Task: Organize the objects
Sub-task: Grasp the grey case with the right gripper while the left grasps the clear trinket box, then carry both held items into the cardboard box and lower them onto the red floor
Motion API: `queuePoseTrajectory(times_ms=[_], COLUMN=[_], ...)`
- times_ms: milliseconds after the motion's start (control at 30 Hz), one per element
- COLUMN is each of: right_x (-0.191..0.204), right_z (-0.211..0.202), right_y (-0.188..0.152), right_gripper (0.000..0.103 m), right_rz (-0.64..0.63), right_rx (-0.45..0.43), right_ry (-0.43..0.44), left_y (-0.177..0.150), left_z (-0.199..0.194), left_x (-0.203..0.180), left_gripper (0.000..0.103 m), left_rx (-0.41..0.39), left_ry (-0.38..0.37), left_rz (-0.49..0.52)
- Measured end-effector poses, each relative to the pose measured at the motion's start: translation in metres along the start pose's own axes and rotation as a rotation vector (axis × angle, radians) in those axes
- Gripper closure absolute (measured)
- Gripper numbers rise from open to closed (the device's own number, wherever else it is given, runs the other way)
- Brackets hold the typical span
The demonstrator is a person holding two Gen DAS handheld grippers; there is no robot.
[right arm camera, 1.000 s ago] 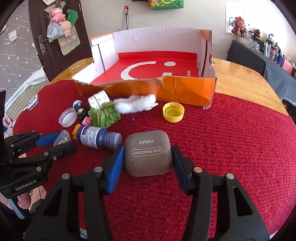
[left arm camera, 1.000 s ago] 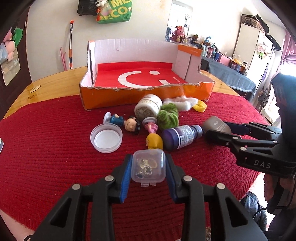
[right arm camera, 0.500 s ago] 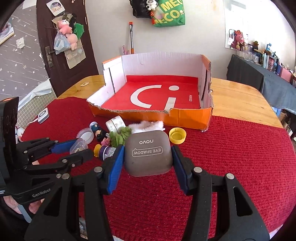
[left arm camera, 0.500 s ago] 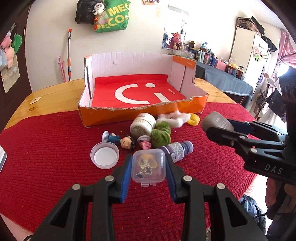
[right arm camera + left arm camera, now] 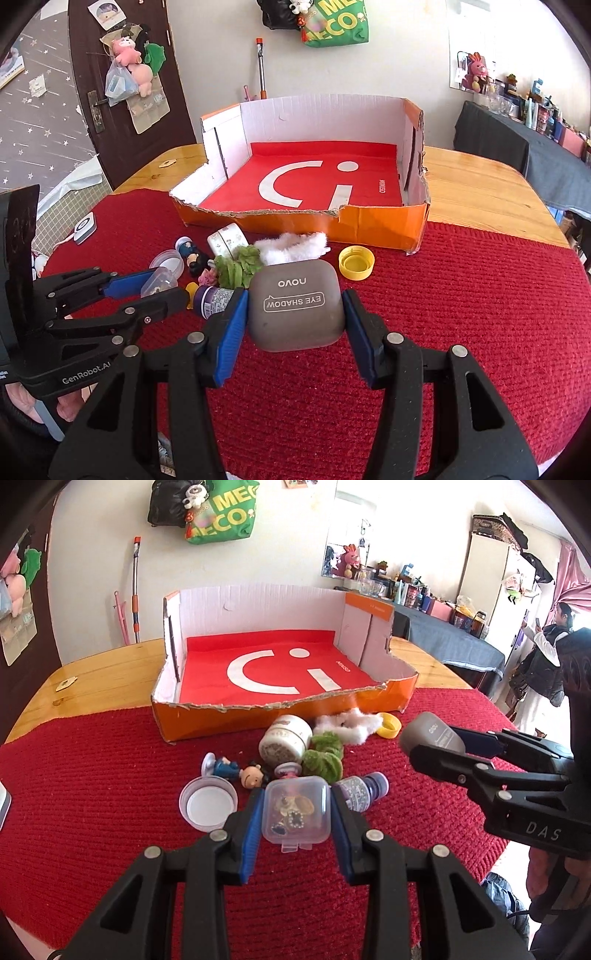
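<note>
My left gripper is shut on a small clear plastic box with trinkets inside, held above the red mat. My right gripper is shut on a grey eye shadow case, also lifted off the mat; that case shows at the right of the left wrist view. The left gripper with its clear box appears at the left of the right wrist view. An open orange cardboard box with a red floor stands behind both, nothing in it.
Loose on the red mat lie a purple bottle, a round cream jar, green plush, white fluff, a yellow cap, a clear lid and small figurines. A person stands far right.
Both grippers have risen with their loads, so the orange box and the heap of loose items sit lower and farther back in both views. Both grips are unchanged.
</note>
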State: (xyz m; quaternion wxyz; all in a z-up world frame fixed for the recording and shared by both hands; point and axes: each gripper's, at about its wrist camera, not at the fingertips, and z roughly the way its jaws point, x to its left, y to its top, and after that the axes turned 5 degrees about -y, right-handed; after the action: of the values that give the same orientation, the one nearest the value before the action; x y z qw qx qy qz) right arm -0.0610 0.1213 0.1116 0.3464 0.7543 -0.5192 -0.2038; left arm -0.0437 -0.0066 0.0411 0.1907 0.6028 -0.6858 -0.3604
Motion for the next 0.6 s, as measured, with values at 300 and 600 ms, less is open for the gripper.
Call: queuePoseTrajectory(times_ms=[300,600], right_x=[-0.003,-0.007], right_z=[-0.005,-0.001], right_y=[0.021,0.047], right_gripper=[0.053,0.053], right_rz=[0.007,0.011], right_rx=[-0.026,-0.035], right_ry=[0.011,0.019], left_y=[0.028,0.067], left_z=[0.004,0.010], left_x=[0.005,0.013], left_gripper=[0.067,0.067], left_rx=[-0.017,-0.035], left_ry=[-0.006,-0.008], left_rz=[-0.003,-0.008])
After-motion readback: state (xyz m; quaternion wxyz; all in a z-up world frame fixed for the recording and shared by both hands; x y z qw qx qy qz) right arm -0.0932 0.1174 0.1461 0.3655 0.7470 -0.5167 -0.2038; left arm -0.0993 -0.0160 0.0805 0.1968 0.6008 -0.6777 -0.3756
